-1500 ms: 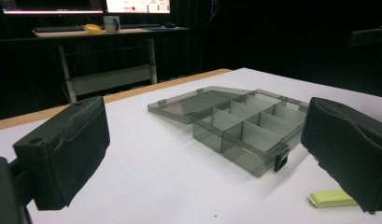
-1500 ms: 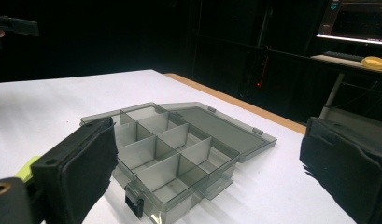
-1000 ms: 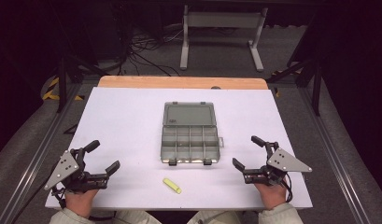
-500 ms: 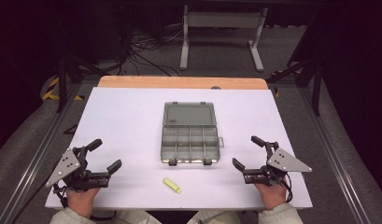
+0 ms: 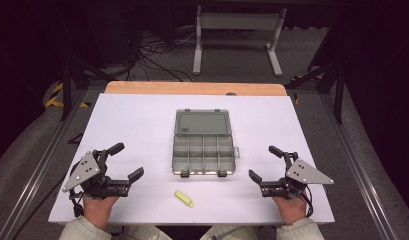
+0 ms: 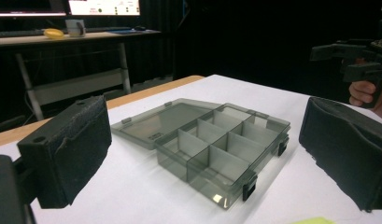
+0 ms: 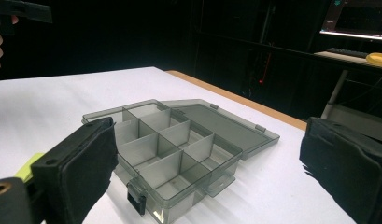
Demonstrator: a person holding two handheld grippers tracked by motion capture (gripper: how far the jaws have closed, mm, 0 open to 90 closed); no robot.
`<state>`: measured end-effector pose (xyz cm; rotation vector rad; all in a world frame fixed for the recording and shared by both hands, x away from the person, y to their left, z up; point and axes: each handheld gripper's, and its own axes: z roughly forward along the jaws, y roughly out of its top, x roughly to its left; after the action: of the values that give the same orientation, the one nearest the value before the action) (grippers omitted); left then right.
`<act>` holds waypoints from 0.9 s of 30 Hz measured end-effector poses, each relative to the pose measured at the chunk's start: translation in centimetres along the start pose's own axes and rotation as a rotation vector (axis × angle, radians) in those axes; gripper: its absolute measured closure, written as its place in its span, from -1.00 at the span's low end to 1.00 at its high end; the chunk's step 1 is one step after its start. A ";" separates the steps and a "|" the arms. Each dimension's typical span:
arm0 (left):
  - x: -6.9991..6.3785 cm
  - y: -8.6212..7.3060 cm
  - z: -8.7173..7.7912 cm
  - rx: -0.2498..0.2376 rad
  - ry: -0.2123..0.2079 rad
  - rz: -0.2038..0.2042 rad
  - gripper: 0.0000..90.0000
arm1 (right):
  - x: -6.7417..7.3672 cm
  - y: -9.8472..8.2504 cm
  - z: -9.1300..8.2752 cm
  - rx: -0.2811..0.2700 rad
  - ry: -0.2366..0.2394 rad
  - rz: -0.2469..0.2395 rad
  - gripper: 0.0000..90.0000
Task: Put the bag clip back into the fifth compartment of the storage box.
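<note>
My left tongs (image 5: 126,164) and right tongs (image 5: 262,164) gape empty at 8 and 4 o'clock; the open box (image 5: 203,143) mid-surface (image 5: 132,120) looks light, stiff, slick, so I'd pinch a side wall.

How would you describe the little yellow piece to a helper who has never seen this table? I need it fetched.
On the white table, find the open grey compartment box at the centre. Just in front of its latched edge, toward the person, lies the small yellow-green piece. It is the one brightly coloured item, lying alone on the bare surface.
</note>
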<state>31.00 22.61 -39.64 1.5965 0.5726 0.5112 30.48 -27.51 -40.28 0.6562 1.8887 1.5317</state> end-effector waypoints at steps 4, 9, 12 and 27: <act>-0.2 0.4 0.9 -0.002 -0.026 -0.007 -0.93 | 0.0 0.0 0.0 0.001 0.001 -0.002 -0.91; -0.3 0.6 1.7 0.003 -0.042 -0.007 -0.93 | 0.0 0.0 0.0 0.003 0.003 -0.003 -0.90; -0.4 0.8 2.2 0.009 -0.058 -0.002 -0.93 | 0.0 0.0 0.0 0.004 0.004 -0.002 -0.90; -2.0 2.0 5.3 0.012 -0.129 0.017 -0.92 | 0.0 -0.1 0.0 0.005 0.008 0.000 -0.90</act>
<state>32.89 17.07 -38.20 1.6341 0.4661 0.4140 30.46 -27.53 -40.34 0.6533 1.8995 1.5319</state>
